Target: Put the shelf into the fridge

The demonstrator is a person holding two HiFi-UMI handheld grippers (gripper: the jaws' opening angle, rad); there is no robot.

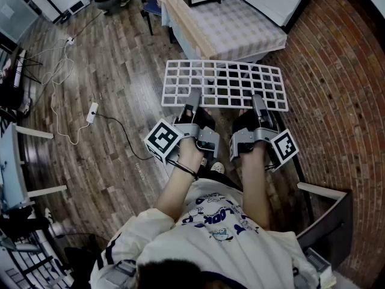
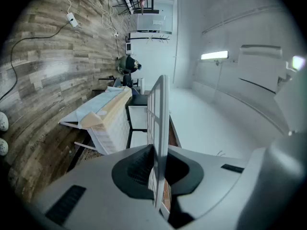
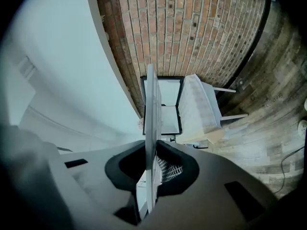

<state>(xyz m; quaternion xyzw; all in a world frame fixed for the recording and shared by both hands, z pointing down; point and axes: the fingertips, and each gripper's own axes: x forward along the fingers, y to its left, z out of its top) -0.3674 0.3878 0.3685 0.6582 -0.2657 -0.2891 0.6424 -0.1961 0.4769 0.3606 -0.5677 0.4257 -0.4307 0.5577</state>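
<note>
A white wire-grid shelf [image 1: 225, 83] is held flat in the air in front of the person, above the wooden floor. My left gripper [image 1: 194, 103] is shut on its near edge at the left, and my right gripper [image 1: 258, 106] is shut on the near edge at the right. In the left gripper view the shelf [image 2: 158, 123] shows edge-on, clamped between the dark pads. The right gripper view shows the shelf [image 3: 150, 123] edge-on too, pinched in the jaws. No fridge can be told in these views.
A low table with a checked cloth [image 1: 231, 26] stands just beyond the shelf. A brick wall [image 1: 343, 83] runs along the right. A power strip and cables [image 1: 91, 112] lie on the floor at left. Furniture edges stand at far left [image 1: 18, 161] and near right [image 1: 328, 212].
</note>
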